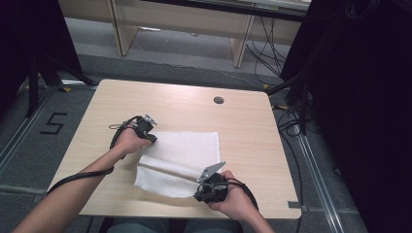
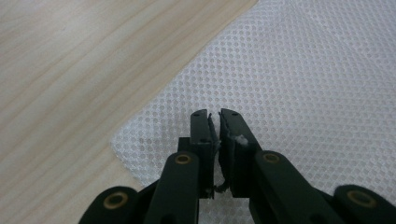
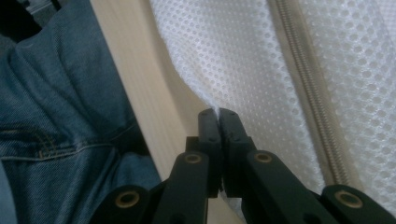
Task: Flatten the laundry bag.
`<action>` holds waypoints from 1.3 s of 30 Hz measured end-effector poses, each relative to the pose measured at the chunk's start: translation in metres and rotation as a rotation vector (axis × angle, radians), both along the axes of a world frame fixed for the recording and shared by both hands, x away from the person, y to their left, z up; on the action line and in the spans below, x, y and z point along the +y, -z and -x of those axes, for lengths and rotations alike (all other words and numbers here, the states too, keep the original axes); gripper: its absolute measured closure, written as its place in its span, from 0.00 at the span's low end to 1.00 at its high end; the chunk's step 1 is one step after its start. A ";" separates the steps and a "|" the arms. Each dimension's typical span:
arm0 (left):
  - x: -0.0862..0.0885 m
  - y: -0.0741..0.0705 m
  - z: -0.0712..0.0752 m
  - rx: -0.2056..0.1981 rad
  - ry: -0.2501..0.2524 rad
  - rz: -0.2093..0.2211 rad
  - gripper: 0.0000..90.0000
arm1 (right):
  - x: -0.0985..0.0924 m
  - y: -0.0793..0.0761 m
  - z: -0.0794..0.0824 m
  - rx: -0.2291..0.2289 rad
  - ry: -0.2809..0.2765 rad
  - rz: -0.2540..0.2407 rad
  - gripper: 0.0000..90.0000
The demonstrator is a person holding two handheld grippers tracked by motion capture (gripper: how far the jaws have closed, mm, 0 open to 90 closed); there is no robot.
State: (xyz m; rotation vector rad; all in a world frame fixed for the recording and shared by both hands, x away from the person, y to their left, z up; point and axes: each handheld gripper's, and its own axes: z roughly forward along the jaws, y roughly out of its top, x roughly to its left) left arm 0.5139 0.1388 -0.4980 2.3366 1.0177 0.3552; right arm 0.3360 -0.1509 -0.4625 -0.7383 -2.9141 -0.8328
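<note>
the left gripper (image 2: 214, 122) has its jaws nearly together, a thin slit between the tips, pressed down over the white mesh bag (image 2: 299, 93) near its corner at the lower left of the left gripper view; whether a fold of mesh is actually caught between the pads cannot be told. in the high view this gripper (image 1: 145, 130) sits at the bag's upper left corner, left of the frame's centre.

the right gripper (image 3: 218, 116) is clamped tight on the edge of the mesh bag (image 3: 233, 60), the fabric rising from the tips toward the top of the right gripper view. in the high view the right gripper (image 1: 210, 187) is at the lower middle of the frame, on the bag's near right corner, which is lifted slightly off the wooden table (image 1: 243, 121).

the bag (image 1: 182, 155) lies in the middle of the table between the two grippers. its long axis runs from the lower left toward the upper right of the high view. a zipper (image 3: 308, 88) runs from the top of the right gripper view down to the lower right. the person's jeans (image 3: 56, 130) are at the left there.
</note>
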 end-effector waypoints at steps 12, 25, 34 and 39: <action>-0.003 0.000 -0.005 -0.032 -0.021 -0.028 0.92 | 0.001 0.005 0.009 0.054 -0.023 0.034 1.00; -0.008 0.001 -0.006 -0.072 -0.032 -0.066 0.91 | 0.003 0.012 0.009 0.089 -0.074 0.072 0.91; -0.012 -0.010 0.021 -0.086 0.057 0.000 0.82 | -0.011 -0.006 0.000 0.129 0.029 -0.080 0.70; -0.018 -0.024 0.058 -0.032 0.196 0.039 0.79 | -0.029 -0.009 -0.014 0.098 0.188 -0.110 0.68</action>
